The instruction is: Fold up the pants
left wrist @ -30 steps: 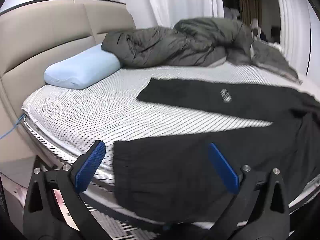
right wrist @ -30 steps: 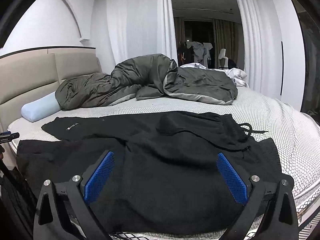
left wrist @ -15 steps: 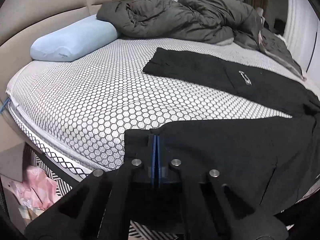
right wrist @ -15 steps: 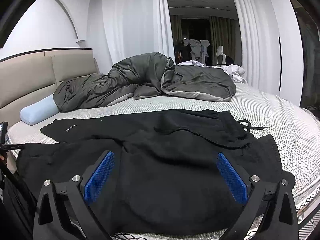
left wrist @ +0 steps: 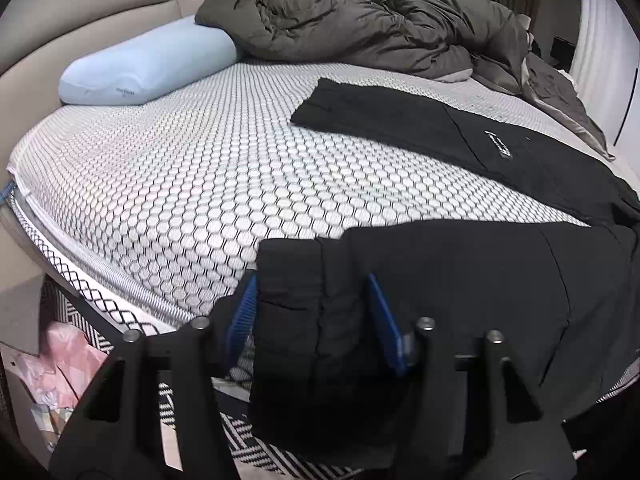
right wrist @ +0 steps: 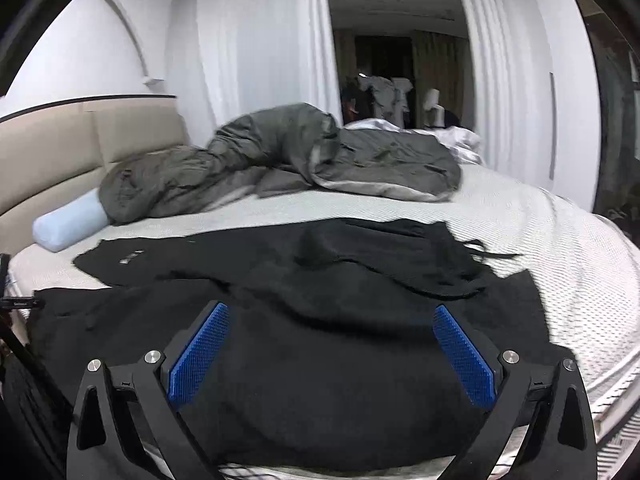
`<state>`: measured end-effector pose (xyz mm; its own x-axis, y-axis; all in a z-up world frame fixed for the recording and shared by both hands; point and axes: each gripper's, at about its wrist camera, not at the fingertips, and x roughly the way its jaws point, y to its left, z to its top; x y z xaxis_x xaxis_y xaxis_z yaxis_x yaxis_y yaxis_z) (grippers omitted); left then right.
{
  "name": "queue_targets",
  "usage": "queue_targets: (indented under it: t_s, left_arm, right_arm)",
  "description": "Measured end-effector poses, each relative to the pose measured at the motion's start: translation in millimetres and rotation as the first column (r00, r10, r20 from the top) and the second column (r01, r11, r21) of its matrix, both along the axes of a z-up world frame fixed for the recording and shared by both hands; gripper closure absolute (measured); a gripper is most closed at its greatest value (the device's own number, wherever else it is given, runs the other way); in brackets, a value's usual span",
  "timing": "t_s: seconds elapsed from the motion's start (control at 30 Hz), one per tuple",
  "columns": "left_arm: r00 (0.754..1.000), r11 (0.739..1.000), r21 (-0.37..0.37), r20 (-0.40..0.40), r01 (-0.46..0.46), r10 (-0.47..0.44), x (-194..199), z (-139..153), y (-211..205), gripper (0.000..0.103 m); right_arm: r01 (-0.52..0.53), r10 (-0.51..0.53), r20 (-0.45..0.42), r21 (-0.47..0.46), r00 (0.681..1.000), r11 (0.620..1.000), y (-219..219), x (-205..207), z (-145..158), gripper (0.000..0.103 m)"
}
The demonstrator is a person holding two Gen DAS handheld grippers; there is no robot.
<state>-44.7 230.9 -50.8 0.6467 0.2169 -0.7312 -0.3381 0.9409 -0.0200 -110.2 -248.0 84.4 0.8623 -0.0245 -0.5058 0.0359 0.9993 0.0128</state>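
One pants (left wrist: 460,280), one pillow (left wrist: 148,68), one duvet (left wrist: 360,24).

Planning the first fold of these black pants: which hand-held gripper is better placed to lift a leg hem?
Left. The left hand-held gripper already straddles the near leg's hem, its jaws opening. The right hand-held gripper hangs open over mid-fabric.

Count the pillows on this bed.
1. The light blue pillow lies by the headboard, its far end tucked under the grey duvet. The duvet may hide others.
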Motion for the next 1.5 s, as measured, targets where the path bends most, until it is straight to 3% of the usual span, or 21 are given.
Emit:
queue_targets:
  t_s: [0.1,0.2,0.27,0.43,0.5,0.57,0.63,0.67,0.73,0.77,0.97,1.1,1.2,1.27,1.3,1.33,1.37,1.43,1.5]
  left_arm:
    - [1.0,0.999,0.03,0.013,0.018,-0.019,4.5,4.0,-8.4,0.075]
    - [0.999,0.997,0.082,0.03,0.015,-0.017,7.4,14.7,-15.5,0.077]
    - [0.999,0.995,0.099,0.047,0.016,-0.02,13.6,27.1,-15.9,0.077]
    - [0.996,0.994,0.103,0.077,0.039,-0.047,53.2,62.6,-3.2,0.077]
    - [0.998,0.992,0.115,0.038,0.051,-0.056,85.5,65.4,5.6,0.076]
    - [0.997,0.991,0.128,-0.06,0.047,-0.04,116.1,51.4,12.2,0.069]
    - [0.992,0.989,0.142,-0.121,0.04,-0.023,125.4,42.3,12.3,0.062]
    - [0.994,0.989,0.144,-0.107,0.039,-0.023,120.2,42.4,11.9,0.059]
    - [0.998,0.995,0.099,-0.058,0.02,-0.014,102.2,46.2,15.2,0.028]
    - [1.0,0.998,0.068,-0.025,0.002,-0.001,88.7,49.4,17.8,0.023]
    - [0.993,0.994,-0.073,0.086,-0.078,0.084,16.9,58.6,32.6,0.021]
    - [0.987,0.982,-0.157,0.103,-0.109,0.126,-15.7,42.6,37.6,0.021]
    - [0.986,0.973,-0.203,0.109,-0.106,0.13,-27.6,31.0,34.0,0.021]
    - [0.984,0.968,-0.229,0.116,-0.105,0.134,-31.7,26.6,32.8,0.021]
    - [0.984,0.966,-0.235,0.116,-0.105,0.135,-32.0,23.9,32.4,0.021]
    - [0.984,0.965,-0.237,0.116,-0.108,0.139,-32.0,22.1,32.0,0.021]
    - [0.983,0.965,-0.236,0.115,-0.116,0.146,-33.7,21.1,31.2,0.021]
    - [0.981,0.964,-0.23,0.114,-0.13,0.16,-38.0,20.3,30.6,0.021]
    - [0.979,0.964,-0.222,0.11,-0.146,0.174,-41.3,20.3,30.6,0.021]
  right_arm:
    - [0.128,-0.125,-0.057,0.048,0.991,0.991,-37.0,3.4,-2.9,0.0]
    - [0.269,-0.25,-0.121,0.179,0.961,0.946,-79.5,1.7,-12.0,0.0]
    - [0.302,-0.277,-0.133,0.24,0.952,0.922,-95.2,-1.1,-15.5,0.0]
    - [0.287,-0.264,-0.137,0.197,0.955,0.938,-86.9,4.4,-15.1,0.0]
    - [0.275,-0.252,-0.142,0.18,0.957,0.945,-83.4,7.7,-15.4,0.0]
    - [0.27,-0.248,-0.141,0.167,0.959,0.948,-79.3,12.3,-15.4,0.0]
    - [0.27,-0.249,-0.142,0.164,0.958,0.949,-79.8,11.8,-15.8,0.0]
    - [0.273,-0.251,-0.143,0.166,0.957,0.948,-80.0,11.7,-16.1,0.0]
    - [0.279,-0.255,-0.143,0.177,0.956,0.944,-84.3,6.0,-14.1,0.0]
    - [0.275,-0.251,-0.147,0.18,0.957,0.944,-86.0,3.4,-12.4,0.0]
    - [0.282,-0.256,-0.195,0.12,0.947,0.952,-112.2,-22.4,4.0,0.0]
    - [0.304,-0.238,-0.251,0.269,0.938,0.914,-138.5,-43.3,-13.8,0.001]
    - [0.298,-0.19,-0.283,0.413,0.94,0.86,-152.6,-51.2,-34.1,0.014]
    - [0.301,-0.174,-0.298,0.463,0.939,0.834,-156.7,-49.4,-45.6,0.022]
    - [0.305,-0.168,-0.306,0.483,0.937,0.821,-158.4,-47.3,-51.3,0.03]
    - [0.311,-0.163,-0.316,0.502,0.935,0.807,-160.2,-44.4,-56.4,0.045]
    - [0.319,-0.165,-0.324,0.514,0.932,0.796,-161.0,-40.4,-59.9,0.051]
    - [0.349,-0.213,-0.327,0.446,0.921,0.824,-154.6,-36.3,-56.3,0.081]
    - [0.342,-0.242,-0.293,0.366,0.925,0.866,-145.2,-40.9,-44.1,0.085]
